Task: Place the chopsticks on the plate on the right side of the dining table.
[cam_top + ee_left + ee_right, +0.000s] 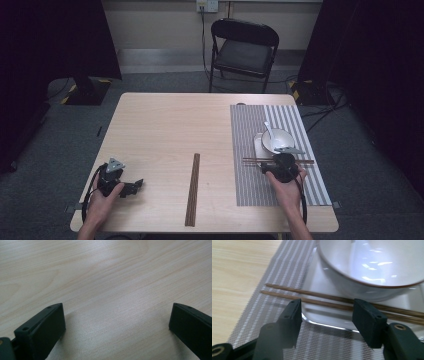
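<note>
**Closing squarely on the chopsticks**

The table (pixel 165 130) fills the middle of the high view, with a striped mat (pixel 250 185) over its right part. On the mat, right of centre, sit a white plate (pixel 322 315) and, on it, a bowl (pixel 280 137) with a spoon (pixel 268 129). A pair of chopsticks (pixel 287 293) lies across the plate's near edge, running left to right.

The right tool (pixel 325 315) hangs over them, jaws partly apart and gripping nothing; the sticks seem to pass just beyond the tips, though the angle makes this hard to judge. A good grip likely means reaching a little further, catching both sticks together and staying clear of the bowl.

At lower left, the left tool (pixel 131 186) rests on the table, jaws wide and empty. A dark strip (pixel 192 196) lies at lower centre.
</note>
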A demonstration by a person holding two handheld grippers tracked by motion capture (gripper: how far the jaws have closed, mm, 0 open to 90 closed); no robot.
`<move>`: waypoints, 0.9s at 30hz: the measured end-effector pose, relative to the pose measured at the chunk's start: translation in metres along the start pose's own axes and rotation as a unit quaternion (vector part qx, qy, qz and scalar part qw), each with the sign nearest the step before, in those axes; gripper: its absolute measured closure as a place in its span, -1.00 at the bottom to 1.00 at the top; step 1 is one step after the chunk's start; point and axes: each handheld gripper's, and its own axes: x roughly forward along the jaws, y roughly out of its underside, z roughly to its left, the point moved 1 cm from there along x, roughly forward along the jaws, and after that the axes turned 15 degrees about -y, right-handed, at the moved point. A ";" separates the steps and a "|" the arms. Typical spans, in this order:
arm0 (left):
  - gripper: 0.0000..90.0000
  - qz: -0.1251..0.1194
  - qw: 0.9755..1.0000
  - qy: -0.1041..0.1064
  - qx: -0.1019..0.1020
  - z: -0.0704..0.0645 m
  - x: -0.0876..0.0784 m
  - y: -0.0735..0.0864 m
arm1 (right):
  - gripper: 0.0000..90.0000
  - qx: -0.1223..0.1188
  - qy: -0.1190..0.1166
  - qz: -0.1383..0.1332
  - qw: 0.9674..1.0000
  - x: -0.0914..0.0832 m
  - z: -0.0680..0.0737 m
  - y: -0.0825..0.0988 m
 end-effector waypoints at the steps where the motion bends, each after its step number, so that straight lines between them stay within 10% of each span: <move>1: -1.00 0.000 1.000 0.000 -0.001 0.000 0.000 0.000 | -0.08 0.004 0.005 -0.003 1.000 -0.003 -0.004 0.000; 27: -1.00 -0.001 1.000 0.001 -0.001 0.000 0.000 0.000 | -0.20 0.042 0.052 0.009 0.998 -0.006 -0.046 0.011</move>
